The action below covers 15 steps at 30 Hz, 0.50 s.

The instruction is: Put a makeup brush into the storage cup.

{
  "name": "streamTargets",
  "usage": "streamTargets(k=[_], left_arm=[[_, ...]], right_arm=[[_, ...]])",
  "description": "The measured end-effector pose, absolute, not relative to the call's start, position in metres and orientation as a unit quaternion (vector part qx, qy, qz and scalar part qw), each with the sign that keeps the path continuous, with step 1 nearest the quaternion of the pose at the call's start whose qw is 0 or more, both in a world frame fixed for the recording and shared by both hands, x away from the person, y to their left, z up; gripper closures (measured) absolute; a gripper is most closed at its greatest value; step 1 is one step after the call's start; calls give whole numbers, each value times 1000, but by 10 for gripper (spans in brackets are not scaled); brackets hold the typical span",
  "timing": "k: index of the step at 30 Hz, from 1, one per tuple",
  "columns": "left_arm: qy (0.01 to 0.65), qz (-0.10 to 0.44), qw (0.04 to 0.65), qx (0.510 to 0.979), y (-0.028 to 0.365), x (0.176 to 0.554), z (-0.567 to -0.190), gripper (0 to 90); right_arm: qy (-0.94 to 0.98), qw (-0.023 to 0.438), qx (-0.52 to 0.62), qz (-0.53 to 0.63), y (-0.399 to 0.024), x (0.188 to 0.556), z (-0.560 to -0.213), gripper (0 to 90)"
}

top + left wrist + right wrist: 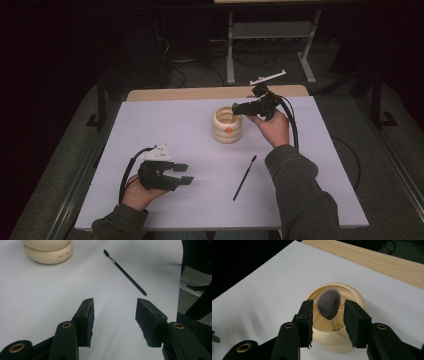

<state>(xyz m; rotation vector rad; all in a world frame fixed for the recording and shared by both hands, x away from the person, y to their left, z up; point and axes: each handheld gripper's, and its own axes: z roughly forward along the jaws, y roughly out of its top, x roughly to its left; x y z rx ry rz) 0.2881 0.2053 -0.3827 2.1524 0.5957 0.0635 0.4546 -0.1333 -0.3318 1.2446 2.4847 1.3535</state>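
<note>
A cream ribbed cup (226, 125) stands at the middle of the white table (165, 130). My right gripper (235, 109) hovers right over its mouth, pointing left. In the right gripper view a fluffy grey brush (328, 303) stands blurred in the cup (337, 337), handle down, between the jaws of this gripper (328, 308). The jaws are apart and the pads do not touch it. My left gripper (185, 173) rests open at the front left, nothing between its jaws (115, 312). A thin black brush (244, 178) lies on the table to its right.
A wooden strip (210, 92) runs along the table's far edge. Beyond it stand a grey metal stand (270, 35) and cables on the dark floor. In the left gripper view the thin brush (125, 272) lies ahead, the cup (47, 251) at the upper left.
</note>
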Motion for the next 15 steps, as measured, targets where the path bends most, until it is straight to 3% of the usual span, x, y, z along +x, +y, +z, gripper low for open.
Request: streamTargets(k=[7,15], left_arm=[[243,24,439,865,203,288,-384,477],[245,23,436,866,202,289,-385,462]], right_arm=[[798,34,400,450,-144,445,-332,485],[796,37,398,454,-155,438,-334,457]])
